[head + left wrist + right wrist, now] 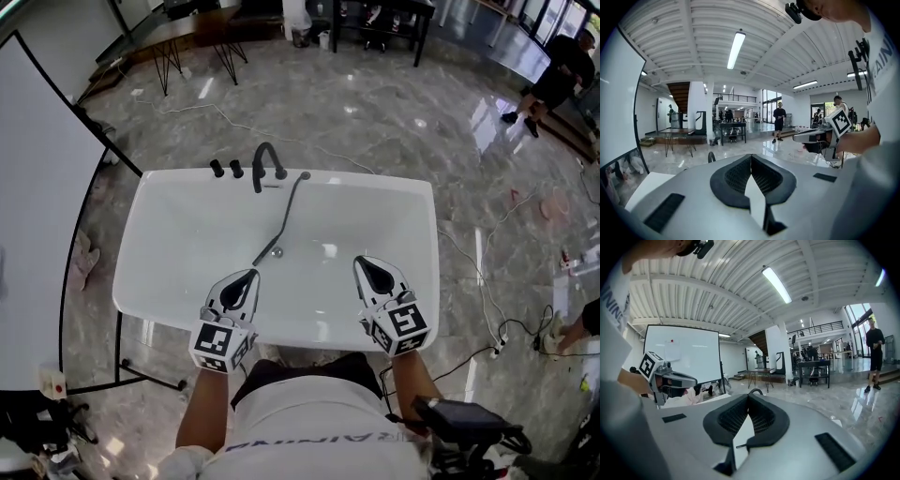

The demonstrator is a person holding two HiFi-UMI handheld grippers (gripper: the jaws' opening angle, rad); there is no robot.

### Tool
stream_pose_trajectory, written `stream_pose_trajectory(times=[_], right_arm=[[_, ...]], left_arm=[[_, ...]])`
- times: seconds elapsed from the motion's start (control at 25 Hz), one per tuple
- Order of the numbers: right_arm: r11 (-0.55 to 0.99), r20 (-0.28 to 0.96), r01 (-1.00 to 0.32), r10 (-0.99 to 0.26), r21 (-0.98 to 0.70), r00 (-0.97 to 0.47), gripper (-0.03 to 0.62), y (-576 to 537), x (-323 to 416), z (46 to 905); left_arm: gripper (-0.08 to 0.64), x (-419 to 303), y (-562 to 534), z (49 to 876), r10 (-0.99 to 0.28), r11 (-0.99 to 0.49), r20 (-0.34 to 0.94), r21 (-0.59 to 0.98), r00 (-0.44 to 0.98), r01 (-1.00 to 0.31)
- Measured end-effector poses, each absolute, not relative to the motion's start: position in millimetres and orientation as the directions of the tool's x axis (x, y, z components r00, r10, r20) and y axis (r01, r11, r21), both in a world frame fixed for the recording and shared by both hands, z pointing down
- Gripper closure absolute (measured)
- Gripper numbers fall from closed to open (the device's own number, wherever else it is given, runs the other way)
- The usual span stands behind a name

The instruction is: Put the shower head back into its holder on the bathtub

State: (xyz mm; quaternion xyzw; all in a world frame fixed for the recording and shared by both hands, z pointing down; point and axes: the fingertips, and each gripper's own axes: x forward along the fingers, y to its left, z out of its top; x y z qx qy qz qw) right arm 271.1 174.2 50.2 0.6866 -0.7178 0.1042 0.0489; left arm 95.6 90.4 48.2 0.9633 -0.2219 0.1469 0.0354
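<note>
- Bathtub [131, 234]: white, glossy, rectangular with rounded corners and a broad flat rim. It stands on a polished grey marble floor [394, 112].
- Shower head [284, 214]: a slim, dark, rod-shaped wand lying inside the bathtub. It runs on a diagonal from the far rim down toward the tub's middle. Its lower end rests just beside the small round metal drain [277, 251].
- Faucet [265, 159]: a black arched spout on the bathtub's far rim, with two black round knobs [217, 168] just to its left. The wand's upper end reaches that rim just right of the spout. The holder itself is too small for you to make out.
- Your left tongs [248, 277]: over the near part of the bathtub, left of its centre. The jaws are pressed together along one seam with nothing between them. The pads are black with a fine mesh texture, set in a smooth grey shell.
- Your right tongs [364, 265]: over the near part of the bathtub, right of its centre, well apart from the wand. The jaws are fully closed and empty.
- Both sets of tongs carry a cube of black-and-white square markers at the wrist end.
- Whiteboard [37, 234]: a flat white panel in a thin black frame, left of the bathtub.
- A thin white cable [483, 281] trails over the floor right of the bathtub.
</note>
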Motion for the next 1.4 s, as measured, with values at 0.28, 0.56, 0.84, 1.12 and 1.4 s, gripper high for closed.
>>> stream_pose_trajectory(times=[0.28, 0.56, 0.84, 1.12, 1.4], right_arm=[[0.038, 0.254, -0.997, -0.966, -0.060, -0.052, 0.581, 170.9, 261.0, 55.0], [0.089, 0.335, -0.996, -0.938, -0.017, -0.090, 0.581, 98.3, 225.2, 91.3], [0.250, 0.446, -0.965, -0.875, 0.078, -0.191, 0.581, 11.7, 174.1, 163.9], [0.399, 0.547, -0.910, -0.790, 0.115, -0.278, 0.581, -74.7, 136.0, 284.1], [0.490, 0.632, -0.862, -0.711, 0.131, -0.309, 0.580, -142.6, 115.4, 419.8]], left_arm=[[0.541, 75.6, 76.7, 43.2, -0.445, -0.885, 0.273, 0.011, 0.853, -0.465], [0.541, 10.2, 19.0, 84.4, -0.503, -0.831, 0.314, 0.079, 0.805, -0.550], [0.541, -32.0, -48.1, 157.7, -0.514, -0.798, 0.351, 0.140, 0.783, -0.586], [0.541, -56.5, -114.8, 263.5, -0.530, -0.761, 0.390, 0.174, 0.753, -0.625], [0.541, -68.4, -159.4, 387.9, -0.505, -0.741, 0.434, 0.225, 0.746, -0.632]])
